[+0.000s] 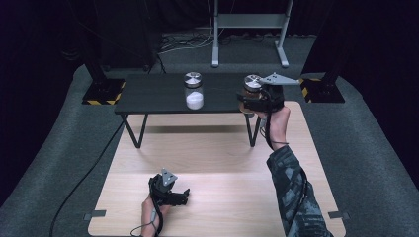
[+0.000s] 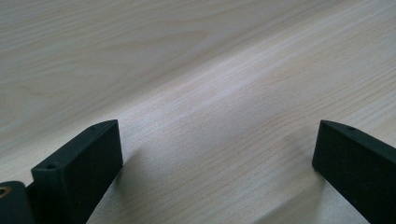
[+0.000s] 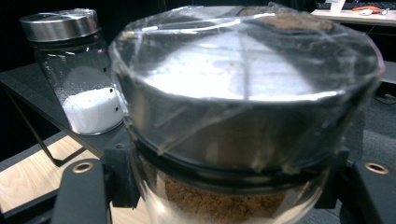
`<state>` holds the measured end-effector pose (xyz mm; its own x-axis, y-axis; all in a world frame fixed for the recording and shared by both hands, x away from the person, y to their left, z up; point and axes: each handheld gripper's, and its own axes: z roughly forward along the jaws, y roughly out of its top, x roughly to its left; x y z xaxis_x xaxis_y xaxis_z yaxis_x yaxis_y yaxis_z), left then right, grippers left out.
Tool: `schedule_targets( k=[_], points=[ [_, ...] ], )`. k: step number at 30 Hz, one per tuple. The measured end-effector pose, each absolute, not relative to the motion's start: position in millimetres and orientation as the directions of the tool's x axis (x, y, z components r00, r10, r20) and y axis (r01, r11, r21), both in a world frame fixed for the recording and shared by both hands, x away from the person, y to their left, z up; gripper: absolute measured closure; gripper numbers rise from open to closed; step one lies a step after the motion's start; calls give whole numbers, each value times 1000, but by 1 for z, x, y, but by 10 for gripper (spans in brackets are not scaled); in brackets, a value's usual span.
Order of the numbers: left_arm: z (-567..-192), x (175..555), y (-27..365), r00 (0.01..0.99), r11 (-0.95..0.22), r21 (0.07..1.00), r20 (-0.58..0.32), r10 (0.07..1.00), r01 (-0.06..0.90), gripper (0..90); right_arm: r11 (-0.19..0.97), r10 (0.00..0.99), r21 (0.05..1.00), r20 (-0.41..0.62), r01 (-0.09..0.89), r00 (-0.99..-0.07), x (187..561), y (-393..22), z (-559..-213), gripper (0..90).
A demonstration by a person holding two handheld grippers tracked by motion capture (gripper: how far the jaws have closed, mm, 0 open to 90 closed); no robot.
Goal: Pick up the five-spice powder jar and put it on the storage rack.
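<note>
**Two jars, one already gripped at the dark table's right end**

Left to right across the high view. The left gripper (image 1: 170, 193) rests low on the pale wooden floor board (image 1: 217, 163), near its front edge and well apart from both jars; in the left gripper view its jaws stand wide with bare wood grain between them. Near the middle of the dark table (image 1: 148, 94), upright, stands the white-powder jar (image 1: 193, 91) with its metal lid. At the table's right end, the right gripper (image 1: 254, 101) is clamped on the brown-powder jar (image 1: 252, 86); the right gripper view shows the pads pressing the glass just under the steel cap, which is wrapped in clear film. The jar's long axis is upright, the gripper roughly level. Whether its base touches the table cannot be told. The white-powder jar lies to the held jar's left, along the table's length, nearer the right hand (image 1: 276, 121) than the left gripper.
</note>
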<state>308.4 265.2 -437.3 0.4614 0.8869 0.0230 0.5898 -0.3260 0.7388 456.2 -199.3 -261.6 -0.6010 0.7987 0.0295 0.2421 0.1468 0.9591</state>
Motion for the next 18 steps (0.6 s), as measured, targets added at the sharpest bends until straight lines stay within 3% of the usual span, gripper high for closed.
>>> schedule_targets(
  k=[18],
  points=[
    [-437, 309, 265, 463, -327, 739, 22, 886, 589, 13, 176, 802, 950, 15, 259, -598, 475, -184, -259, 294]
  ],
)
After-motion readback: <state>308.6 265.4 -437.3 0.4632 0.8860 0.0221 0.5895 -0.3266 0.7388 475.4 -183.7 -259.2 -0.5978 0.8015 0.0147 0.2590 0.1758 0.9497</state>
